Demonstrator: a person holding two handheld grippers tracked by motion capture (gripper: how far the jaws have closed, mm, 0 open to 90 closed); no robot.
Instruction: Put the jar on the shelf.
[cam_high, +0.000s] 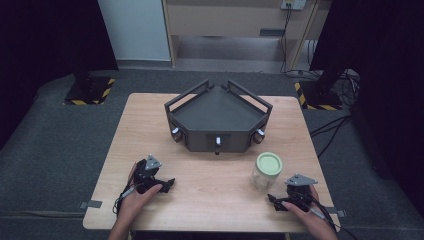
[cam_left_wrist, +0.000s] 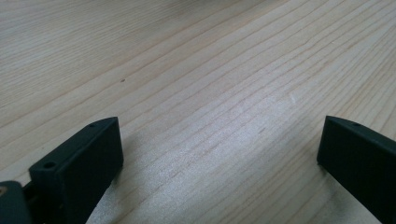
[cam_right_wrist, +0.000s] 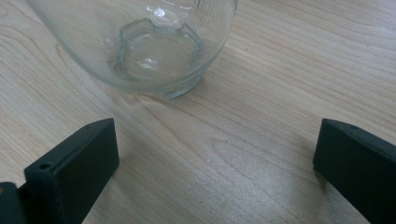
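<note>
Right hand-held gripper (cam_right_wrist: 217, 154) wide open, empty; glass jar (cam_right_wrist: 154, 46) just ahead (green lid on). Left hand-held gripper (cam_left_wrist: 219, 149) wide open over bare desk (cam_left_wrist: 196, 70).

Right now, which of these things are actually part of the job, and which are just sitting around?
Part of the job:
glass jar with its green lid, standing upright just ahead of the right gripper
right gripper, jaws open
left gripper, jaws open over bare table

Just sitting around:
dark angular tray at the table's far side
</note>
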